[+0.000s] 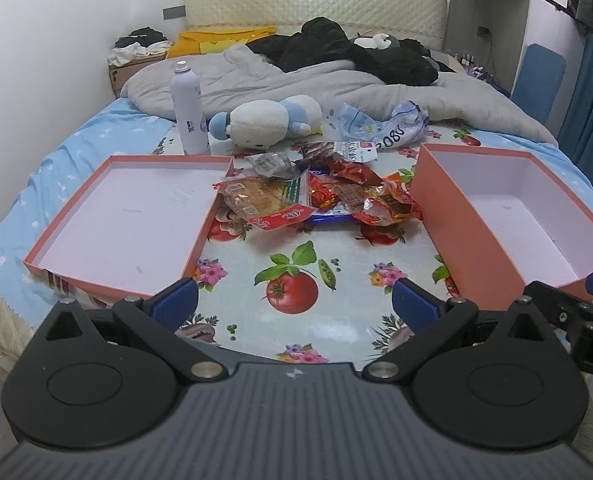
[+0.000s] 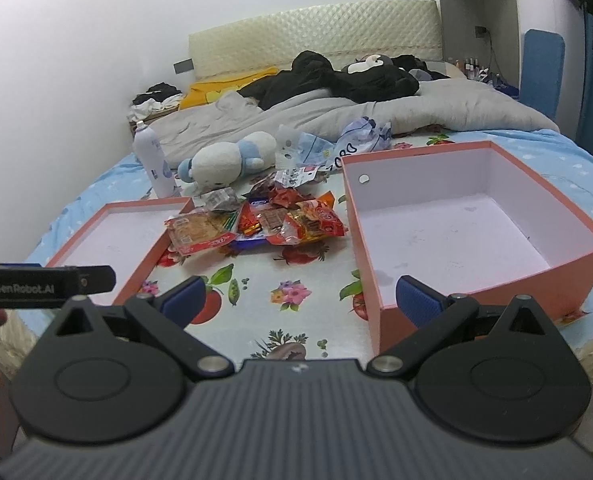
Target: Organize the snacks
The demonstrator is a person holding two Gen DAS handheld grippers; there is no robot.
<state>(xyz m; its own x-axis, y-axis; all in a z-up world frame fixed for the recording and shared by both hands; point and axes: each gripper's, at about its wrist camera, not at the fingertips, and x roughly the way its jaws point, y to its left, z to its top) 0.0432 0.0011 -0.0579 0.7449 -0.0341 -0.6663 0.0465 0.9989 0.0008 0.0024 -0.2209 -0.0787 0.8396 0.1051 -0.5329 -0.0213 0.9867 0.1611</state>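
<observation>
A pile of snack packets (image 1: 316, 192) (image 2: 256, 220) in red, orange and clear wrappers lies on a fruit-print cloth (image 1: 296, 292) between two empty pink boxes. The shallow box lid (image 1: 128, 216) (image 2: 112, 236) is on the left and the deep box (image 1: 512, 208) (image 2: 456, 224) on the right. My left gripper (image 1: 294, 304) hangs open over the cloth in front of the pile, nothing between its blue pads. My right gripper (image 2: 300, 300) is open too, its right fingertip (image 2: 416, 300) in front of the deep box's near corner.
Behind the snacks lie a white and blue plush toy (image 1: 272, 120), a white spray bottle (image 1: 188, 108) and crumpled plastic bags (image 1: 380, 126). A grey quilt (image 1: 296, 80) and dark clothes (image 1: 356, 48) cover the bed beyond. The other gripper's body (image 2: 40, 286) shows at the left.
</observation>
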